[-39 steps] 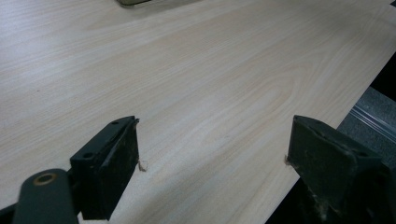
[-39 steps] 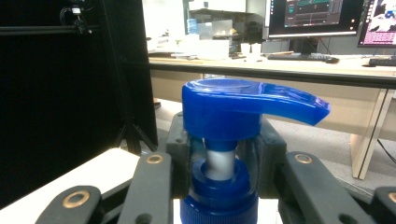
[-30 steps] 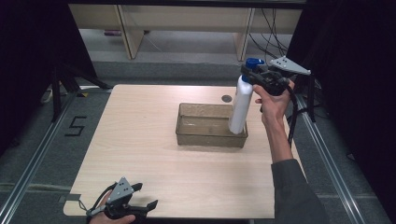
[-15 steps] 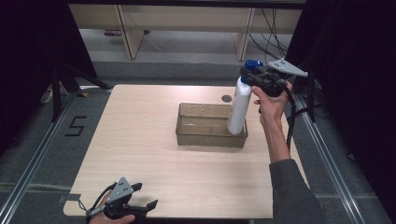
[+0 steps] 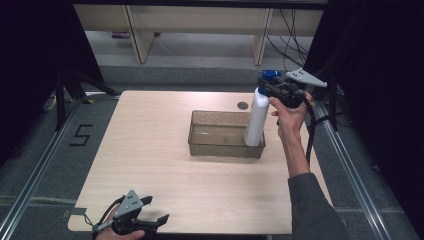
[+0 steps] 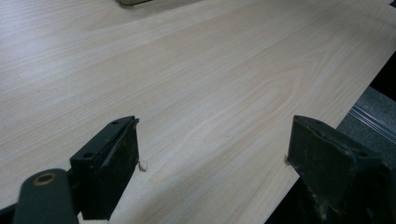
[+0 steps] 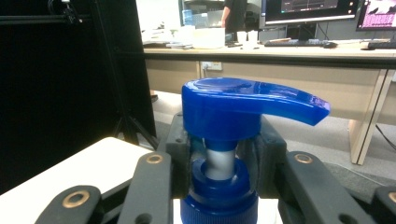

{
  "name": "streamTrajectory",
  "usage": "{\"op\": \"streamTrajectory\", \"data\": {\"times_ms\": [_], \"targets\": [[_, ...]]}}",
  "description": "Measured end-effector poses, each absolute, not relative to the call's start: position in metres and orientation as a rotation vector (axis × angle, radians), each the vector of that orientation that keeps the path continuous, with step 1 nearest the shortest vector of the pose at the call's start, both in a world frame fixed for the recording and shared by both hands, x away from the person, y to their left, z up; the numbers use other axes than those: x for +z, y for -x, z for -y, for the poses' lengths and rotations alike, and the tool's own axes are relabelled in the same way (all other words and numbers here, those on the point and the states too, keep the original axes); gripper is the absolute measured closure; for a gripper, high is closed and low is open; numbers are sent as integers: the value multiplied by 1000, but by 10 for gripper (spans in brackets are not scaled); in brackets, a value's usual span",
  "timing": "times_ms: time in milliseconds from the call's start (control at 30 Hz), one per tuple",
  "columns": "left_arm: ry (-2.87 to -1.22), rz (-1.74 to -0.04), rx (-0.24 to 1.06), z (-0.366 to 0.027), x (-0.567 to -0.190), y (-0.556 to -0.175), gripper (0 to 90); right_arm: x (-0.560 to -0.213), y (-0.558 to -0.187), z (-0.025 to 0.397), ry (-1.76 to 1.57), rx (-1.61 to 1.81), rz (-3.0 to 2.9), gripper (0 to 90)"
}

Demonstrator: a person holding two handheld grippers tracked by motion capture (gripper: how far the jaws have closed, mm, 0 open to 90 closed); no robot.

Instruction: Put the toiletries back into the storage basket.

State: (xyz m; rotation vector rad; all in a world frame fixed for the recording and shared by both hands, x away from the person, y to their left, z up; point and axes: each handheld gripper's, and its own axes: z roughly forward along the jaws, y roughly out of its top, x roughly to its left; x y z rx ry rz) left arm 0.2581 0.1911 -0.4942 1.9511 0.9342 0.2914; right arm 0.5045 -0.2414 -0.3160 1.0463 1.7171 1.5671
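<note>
Barely shifted since a second ago: white plastic pump bottle with a blue dispenser head (image 5: 257, 120) hanging a touch lower and nearer the translucent brown plastic bin (image 5: 226, 146), leaning with its base over the bin's right end. Right gripper (image 5: 269, 90) clenched on the bottle's neck, jaws pinching the white stem just under the blue pump head (image 7: 243, 105) and above the blue collar (image 7: 219, 196); spout pointing off to the right of the jaws in the right gripper view. Left gripper (image 5: 150, 225) idle at the near edge of the light wooden desk (image 5: 150, 150), jaws spread wide with nothing between them, only bare wood grain (image 6: 210, 93) ahead of them.

Probably lowering the bottle into the bin. To do it well: keep the pinch firm on the stem, since all the weight hangs below the jaws and the collar is the only ledge stopping a slip. Straighten the tilt before descending, so the base meets the bin floor flat rather than on an edge. Bring the base clear of the right wall first, then inward below the jaws, then down slowly. Hold the clench until the base is seated; releasing while leaning likely tips the bottle against the wall or over the rim. Avoid pressing down on the pump head, lest liquid squirt out.
</note>
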Motion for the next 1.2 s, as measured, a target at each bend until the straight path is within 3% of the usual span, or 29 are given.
{"op": "streamTrajectory", "data": {"times_ms": [1200], "targets": [[-1953,-934,301,-191,-494,-257,160,-352,-502,249,-1091,1565,-1719,661]]}}
